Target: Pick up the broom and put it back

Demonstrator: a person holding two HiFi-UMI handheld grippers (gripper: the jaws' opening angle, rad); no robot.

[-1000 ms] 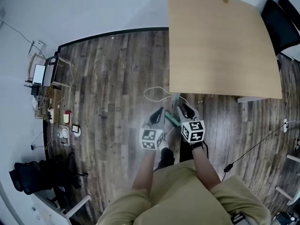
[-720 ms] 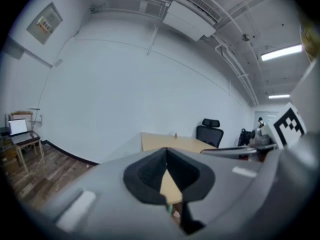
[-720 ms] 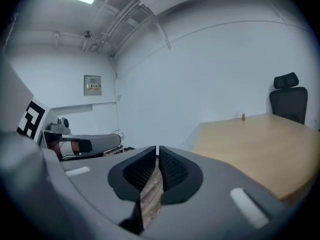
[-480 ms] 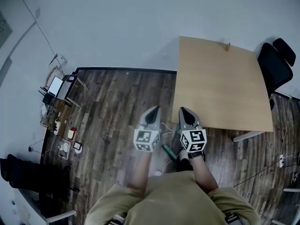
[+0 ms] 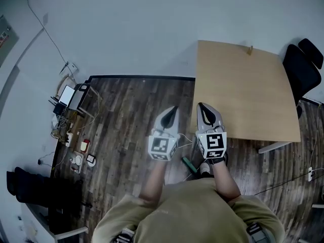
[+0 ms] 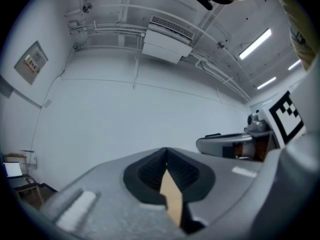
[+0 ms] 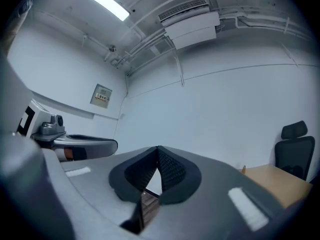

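Observation:
Of the broom I see only a green part (image 5: 188,163) lying on the dark wood floor by the person's shoe, mostly hidden under the right forearm. Both grippers are held up side by side, well above it, pointing level at the white wall. My left gripper (image 5: 173,108) (image 6: 166,150) is shut, its tips meeting with nothing between them. My right gripper (image 5: 201,105) (image 7: 158,148) is also shut and empty. Each shows in the other's view: the right gripper (image 6: 235,144) and the left gripper (image 7: 85,144).
A light wooden table (image 5: 243,90) stands at the right, with a black chair (image 5: 304,67) behind it. A white cable (image 5: 185,138) loops on the floor under the grippers. Electronics and cords (image 5: 71,103) crowd the left wall, near a black bag (image 5: 30,191).
Both grippers have risen from just above the floor to mid-air in front of the wall. The green broom part stayed on the floor and now sits lower in the head view.

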